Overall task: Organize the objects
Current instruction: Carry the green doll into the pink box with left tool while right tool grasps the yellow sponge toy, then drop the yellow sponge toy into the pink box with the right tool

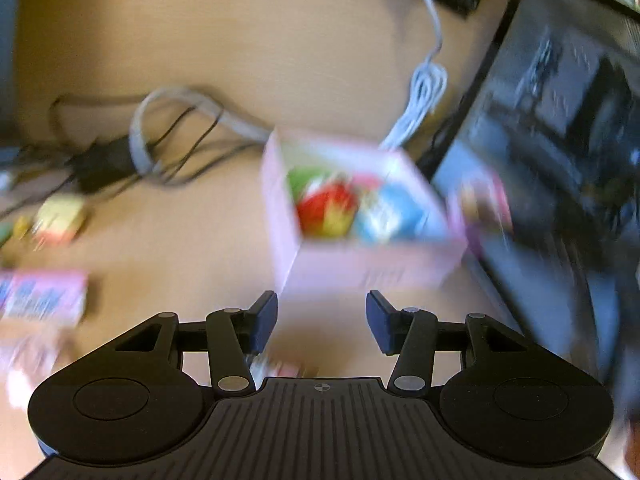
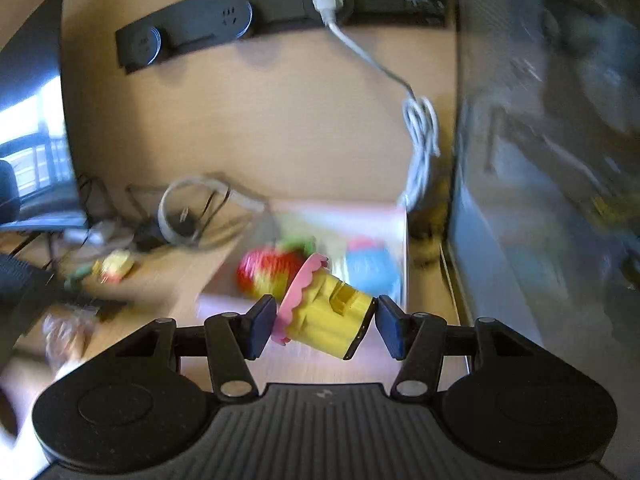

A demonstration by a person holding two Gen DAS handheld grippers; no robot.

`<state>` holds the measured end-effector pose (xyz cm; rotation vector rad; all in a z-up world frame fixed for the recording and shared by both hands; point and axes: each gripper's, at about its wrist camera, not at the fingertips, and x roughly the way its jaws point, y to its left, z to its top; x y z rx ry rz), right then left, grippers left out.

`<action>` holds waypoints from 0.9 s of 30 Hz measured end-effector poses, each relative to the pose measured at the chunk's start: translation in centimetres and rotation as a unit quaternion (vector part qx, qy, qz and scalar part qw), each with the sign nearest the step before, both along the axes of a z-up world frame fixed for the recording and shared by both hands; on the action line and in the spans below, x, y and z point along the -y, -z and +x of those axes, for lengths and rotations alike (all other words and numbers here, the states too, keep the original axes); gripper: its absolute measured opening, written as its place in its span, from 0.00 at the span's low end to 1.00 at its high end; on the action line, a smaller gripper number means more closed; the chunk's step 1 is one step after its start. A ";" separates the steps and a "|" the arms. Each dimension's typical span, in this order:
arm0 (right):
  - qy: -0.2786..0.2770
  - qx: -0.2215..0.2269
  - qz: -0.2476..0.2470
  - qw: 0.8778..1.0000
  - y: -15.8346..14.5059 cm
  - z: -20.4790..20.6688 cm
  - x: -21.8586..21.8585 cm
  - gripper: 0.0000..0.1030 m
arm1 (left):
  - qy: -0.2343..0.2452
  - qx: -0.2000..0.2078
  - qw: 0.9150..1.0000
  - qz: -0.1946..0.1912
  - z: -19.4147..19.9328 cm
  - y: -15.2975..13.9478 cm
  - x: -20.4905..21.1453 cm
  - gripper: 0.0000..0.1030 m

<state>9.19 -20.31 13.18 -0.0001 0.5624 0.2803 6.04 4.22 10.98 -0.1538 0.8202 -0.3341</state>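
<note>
Two views. Left wrist: left gripper (image 1: 321, 322) open, empty; pink box (image 1: 352, 220) at 12, already holding toys; cables (image 1: 168, 140) at 10, monitor (image 1: 560, 180) at 2. Right wrist: right gripper (image 2: 326, 326) clamped on yellow toy cup (image 2: 324, 316); pink box (image 2: 316, 256) at 12. Carry over rim, release low; blur, go slow.

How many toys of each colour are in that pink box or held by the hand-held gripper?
Red-and-yellow toy: 1
Blue toy: 1
Yellow toy with pink frill, in right hand-held gripper: 1
Total: 3, green blur in pink box unclear
</note>
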 end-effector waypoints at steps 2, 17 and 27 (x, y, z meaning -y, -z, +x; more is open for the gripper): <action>0.000 0.023 -0.008 1.000 0.4 2.3 -1.1 0.56 | -0.011 -0.013 1.000 0.011 -2.4 0.7 -1.5 0.52; -0.040 -0.070 -0.015 0.997 4.9 -4.1 -5.1 0.74 | -0.164 -0.014 0.986 0.031 -8.0 2.5 -10.3 0.52; -0.042 -0.034 -0.047 0.997 3.0 -7.6 -6.2 0.80 | -0.098 0.047 0.981 0.162 -2.1 0.1 -14.9 0.55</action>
